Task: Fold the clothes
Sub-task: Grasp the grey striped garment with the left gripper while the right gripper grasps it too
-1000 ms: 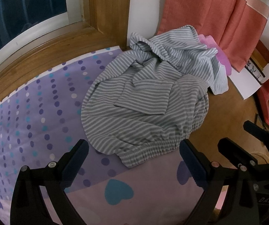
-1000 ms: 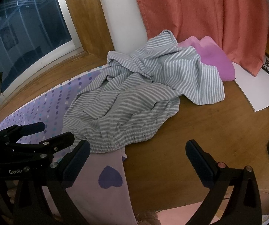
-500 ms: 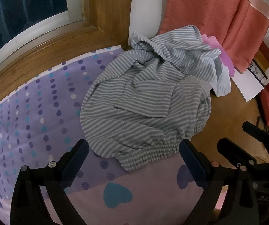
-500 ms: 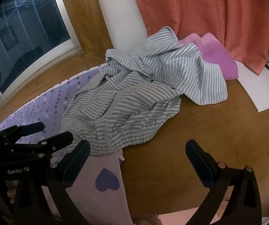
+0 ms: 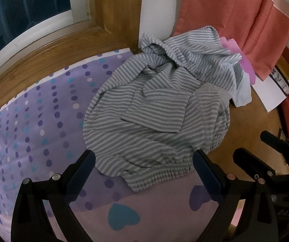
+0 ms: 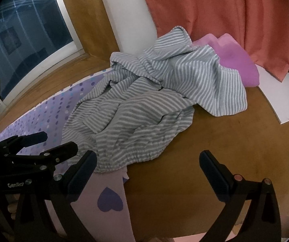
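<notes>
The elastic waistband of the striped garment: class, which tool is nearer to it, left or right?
Left. The left tool hovers open with the elastic waistband between its fingertips. The right tool is open over bare wood, the waistband at its left fingertip.

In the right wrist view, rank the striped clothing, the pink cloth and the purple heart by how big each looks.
1. Striped clothing: by far the largest, crumpled across the middle.
2. Pink cloth: mid-sized, though the clothing hides part of it.
3. Purple heart: smallest, even though it lies nearest the camera.
</notes>
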The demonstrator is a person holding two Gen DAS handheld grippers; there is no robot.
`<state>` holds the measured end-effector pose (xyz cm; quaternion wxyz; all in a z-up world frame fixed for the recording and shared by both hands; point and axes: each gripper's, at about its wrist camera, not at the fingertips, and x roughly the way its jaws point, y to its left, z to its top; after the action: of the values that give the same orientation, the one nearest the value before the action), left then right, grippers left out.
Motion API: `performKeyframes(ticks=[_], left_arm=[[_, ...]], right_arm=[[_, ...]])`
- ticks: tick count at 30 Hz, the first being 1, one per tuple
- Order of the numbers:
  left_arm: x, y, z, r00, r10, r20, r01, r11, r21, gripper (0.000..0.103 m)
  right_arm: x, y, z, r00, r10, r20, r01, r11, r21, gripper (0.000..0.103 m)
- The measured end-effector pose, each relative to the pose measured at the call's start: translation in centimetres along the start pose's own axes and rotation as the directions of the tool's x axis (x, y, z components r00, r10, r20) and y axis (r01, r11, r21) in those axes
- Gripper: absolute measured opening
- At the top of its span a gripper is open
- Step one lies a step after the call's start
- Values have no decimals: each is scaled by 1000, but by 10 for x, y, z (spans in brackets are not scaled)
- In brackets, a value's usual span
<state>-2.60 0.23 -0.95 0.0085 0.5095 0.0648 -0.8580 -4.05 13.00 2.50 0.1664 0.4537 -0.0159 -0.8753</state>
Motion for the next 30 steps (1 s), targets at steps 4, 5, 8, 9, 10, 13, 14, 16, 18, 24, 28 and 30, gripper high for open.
performKeyframes(ticks=[4, 5, 8, 9, 10, 13, 14, 16, 18, 24, 28, 30], left_arm=[[6, -3, 4, 1000, -19, -9, 19, 1000, 15, 99], [8, -4, 5, 1000, -17, -9, 17, 1000, 24, 98], [14, -8, 6, 1000, -15, -11, 15, 998, 53, 98], [16, -9, 7, 1000, -19, -14, 20, 998, 61, 98], [18, -11, 7, 1000, -24, -17, 26, 997, 70, 98], [25, -17, 9, 1000, -23, -18, 25, 994, 102, 98], [27, -20, 10, 1000, -21, -15, 23, 993, 116, 98], [32, -25, 12, 1000, -18, -8, 20, 989, 150, 98], [36, -31, 13, 1000, -15, 0, 14, 982, 187, 98], [50, -41, 19, 1000, -21, 12, 18, 973, 232, 99], [63, -35, 23, 999, -34, -9, 35, 981, 193, 99], [70, -30, 23, 999, -41, -24, 44, 986, 161, 99]], right_arm=[[4, -7, 8, 1000, -9, 11, 9, 1000, -7, 103], [6, -9, 11, 1000, -17, 17, 17, 1000, -9, 103], [15, -18, 21, 998, -51, 27, 51, 999, -14, 103], [18, -21, 23, 998, -54, 27, 55, 998, -15, 103], [21, -23, 25, 998, -55, 25, 56, 998, -17, 103], [31, -27, 34, 998, -63, 24, 63, 997, -35, 103], [34, -28, 39, 997, -69, 28, 70, 996, -50, 103], [41, -29, 48, 996, -82, 37, 85, 993, -78, 103], [48, -31, 57, 994, -95, 47, 99, 989, -106, 103], [76, -35, 84, 993, -108, 48, 114, 981, -159, 103], [98, -33, 98, 992, -116, 48, 124, 968, -220, 103], [109, -36, 101, 991, -125, 37, 130, 967, -219, 103]])
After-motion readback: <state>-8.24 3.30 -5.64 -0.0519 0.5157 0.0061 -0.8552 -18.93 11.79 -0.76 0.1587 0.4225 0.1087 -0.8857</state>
